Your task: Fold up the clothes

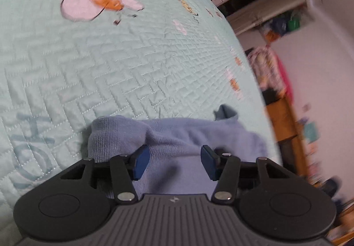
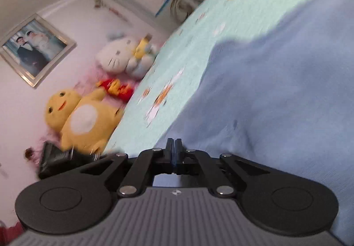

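The left hand-held gripper (image 1: 174, 160) stood half open over the bunched blue garment (image 1: 177, 135); the right hand-held gripper (image 2: 174, 150) was closed, seemingly empty; folding barely begun

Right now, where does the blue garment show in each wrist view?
Left wrist: blue garment sits bottom centre, bunched just ahead of the open fingers.
Right wrist: it fills the right half, running up to the top right.
Shared landmark: the mint quilted bedspread under it.
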`<action>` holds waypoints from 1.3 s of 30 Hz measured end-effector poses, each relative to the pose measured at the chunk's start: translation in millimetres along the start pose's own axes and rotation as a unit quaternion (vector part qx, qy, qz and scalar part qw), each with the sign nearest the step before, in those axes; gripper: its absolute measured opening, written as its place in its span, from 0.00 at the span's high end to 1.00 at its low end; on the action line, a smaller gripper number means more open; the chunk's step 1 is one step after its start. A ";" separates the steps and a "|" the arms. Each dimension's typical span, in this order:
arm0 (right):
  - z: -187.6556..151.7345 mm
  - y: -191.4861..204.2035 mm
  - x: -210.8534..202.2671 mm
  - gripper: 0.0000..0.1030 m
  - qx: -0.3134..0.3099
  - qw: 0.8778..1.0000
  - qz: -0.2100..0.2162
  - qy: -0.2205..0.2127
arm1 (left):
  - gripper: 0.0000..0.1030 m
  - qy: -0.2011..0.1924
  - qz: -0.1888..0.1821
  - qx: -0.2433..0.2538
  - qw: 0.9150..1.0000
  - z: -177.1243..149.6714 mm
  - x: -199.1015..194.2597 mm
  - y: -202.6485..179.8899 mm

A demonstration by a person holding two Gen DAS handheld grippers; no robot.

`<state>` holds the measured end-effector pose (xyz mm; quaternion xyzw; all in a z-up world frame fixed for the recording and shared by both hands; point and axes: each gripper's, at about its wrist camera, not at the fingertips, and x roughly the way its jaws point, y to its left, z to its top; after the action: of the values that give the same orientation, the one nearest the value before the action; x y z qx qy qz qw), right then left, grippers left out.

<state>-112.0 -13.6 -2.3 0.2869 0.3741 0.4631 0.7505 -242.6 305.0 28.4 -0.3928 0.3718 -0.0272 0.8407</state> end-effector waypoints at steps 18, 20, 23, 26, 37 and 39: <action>-34.4 29.6 -118.5 0.52 -0.005 0.997 0.031 -0.076 | 0.43 -0.063 0.156 0.037 0.985 -40.1 -15.7 -57.1; -38.1 29.1 -101.8 0.53 0.000 0.998 0.037 -0.048 | 0.41 -0.059 0.176 0.048 0.981 -42.8 -14.8 -63.8; -47.1 12.6 -79.6 0.58 -0.003 1.000 -0.018 -0.004 | 0.40 -0.050 0.201 0.069 0.976 -46.5 -9.9 -70.2; -47.3 1.9 -78.2 0.94 -0.013 0.998 -0.058 -0.004 | 0.36 -0.043 0.219 0.093 0.970 -49.6 -2.6 -76.4; -42.2 14.0 -63.3 0.85 -0.037 0.995 -0.091 0.016 | 0.30 -0.036 0.250 0.141 0.957 -62.3 8.6 -90.8; -35.5 20.5 -69.4 0.79 -0.034 0.994 -0.102 0.004 | 0.29 -0.033 0.257 0.149 0.954 -63.4 11.4 -93.2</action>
<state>-171.5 -65.4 14.4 0.2198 0.3885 0.3980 0.8014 -252.4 196.3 58.6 -0.1550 0.4239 0.1481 0.8799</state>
